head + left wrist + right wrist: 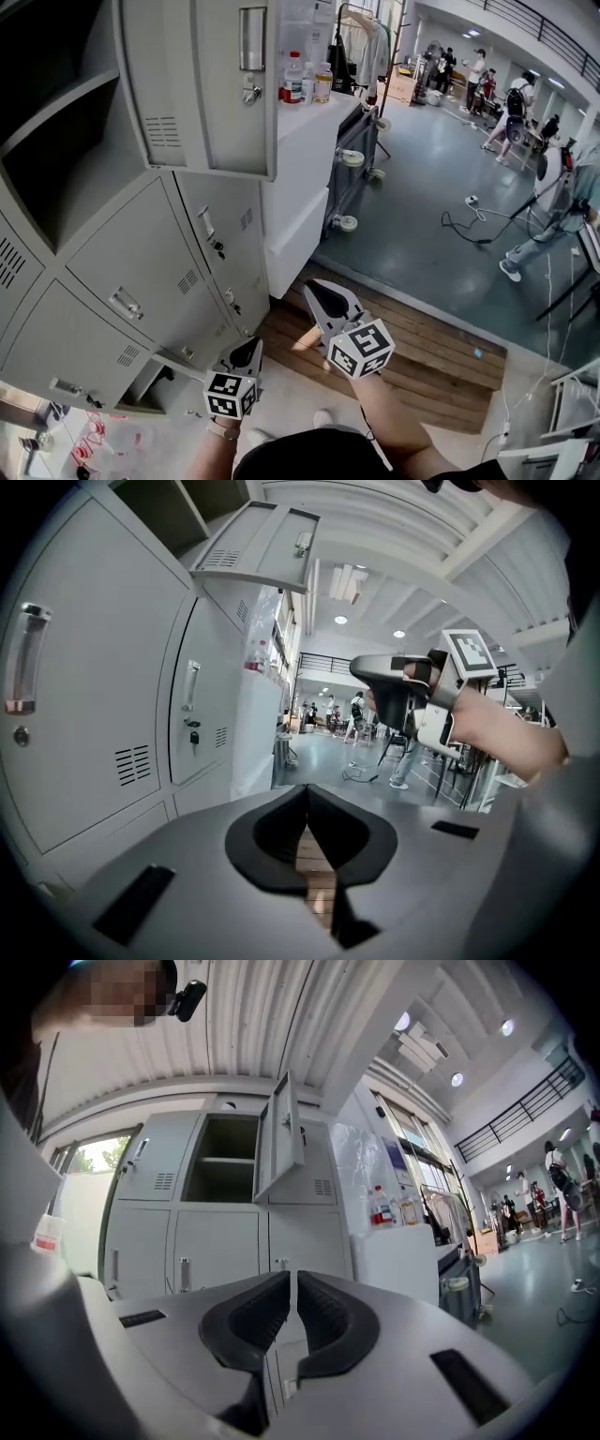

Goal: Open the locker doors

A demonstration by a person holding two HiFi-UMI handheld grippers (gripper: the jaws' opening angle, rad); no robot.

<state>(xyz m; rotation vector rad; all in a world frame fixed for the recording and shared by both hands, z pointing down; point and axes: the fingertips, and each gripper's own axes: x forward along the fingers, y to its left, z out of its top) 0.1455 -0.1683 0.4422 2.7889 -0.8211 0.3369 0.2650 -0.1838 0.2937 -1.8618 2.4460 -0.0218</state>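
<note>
A bank of grey lockers (131, 272) fills the left of the head view. One upper door (202, 84) stands swung open, showing a dark shelved compartment (56, 122). The doors below it (225, 234) are closed. Low down, my left gripper (246, 354) is shut and empty, close to the bottom lockers. My right gripper (314, 291) hovers over the wooden step, its jaws almost together with nothing in them. The left gripper (306, 794) points along the locker fronts, past a closed door's handle (192, 682). The right gripper (293, 1279) faces the open door (281, 1138) from a distance.
A white cabinet (300, 187) with bottles (305, 80) on top adjoins the lockers on the right. A wooden step (431, 356) lies underfoot. Beyond are a clothes rack (361, 37), a cable (469, 220) on the grey floor, and several people (511, 112) far back.
</note>
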